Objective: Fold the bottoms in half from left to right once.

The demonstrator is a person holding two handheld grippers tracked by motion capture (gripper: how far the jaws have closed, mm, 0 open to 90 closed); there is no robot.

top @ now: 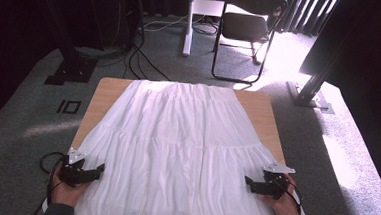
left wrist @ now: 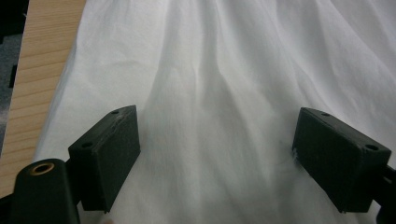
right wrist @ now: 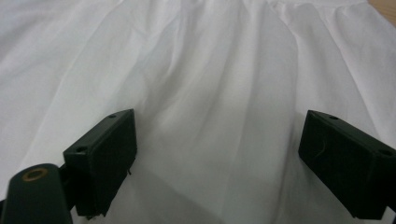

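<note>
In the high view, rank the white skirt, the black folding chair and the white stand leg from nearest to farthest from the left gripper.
1. White skirt: spread on the table right beside the left gripper, whose jaws stand open.
2. White stand leg: on the carpet beyond the table's far edge, near the middle.
3. Black folding chair: beyond the table, farther right.

Your left gripper (top: 93,172) and right gripper (top: 250,184) are both matte black with chunky rectangular jaw blocks, little screw holes on top, a brass-ringed hole beside the left jaw, grey three-cornered plates, black trailing cables, and grey sleeves (top: 58,212) behind them.
</note>
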